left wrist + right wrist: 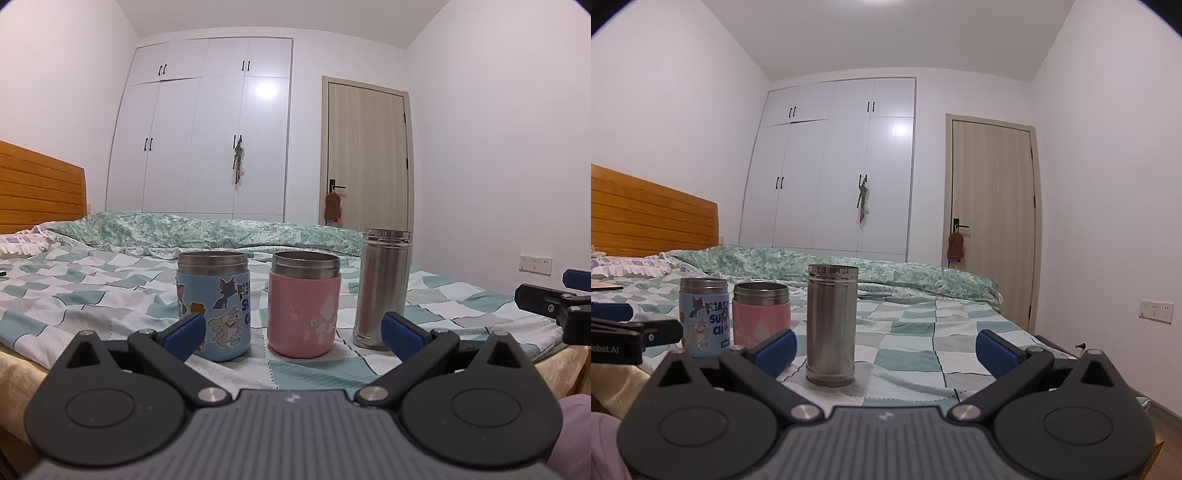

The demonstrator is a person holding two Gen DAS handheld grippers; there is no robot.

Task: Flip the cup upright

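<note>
Three cups stand upright in a row near the bed's front edge: a blue cartoon cup (214,310) on the left, a pink cup (304,304) in the middle, a tall steel cup (382,288) on the right. They also show in the right wrist view: blue cup (703,319), pink cup (761,314), steel cup (831,325). My left gripper (293,334) is open and empty, just in front of the blue and pink cups. My right gripper (884,352) is open and empty, with the steel cup just ahead of its left finger.
The cups stand on a checkered green and white bedsheet (92,295). A rumpled green quilt (221,229) lies behind them. A wooden headboard (37,184) is at the left. A white wardrobe (207,129) and a door (369,155) are at the far wall.
</note>
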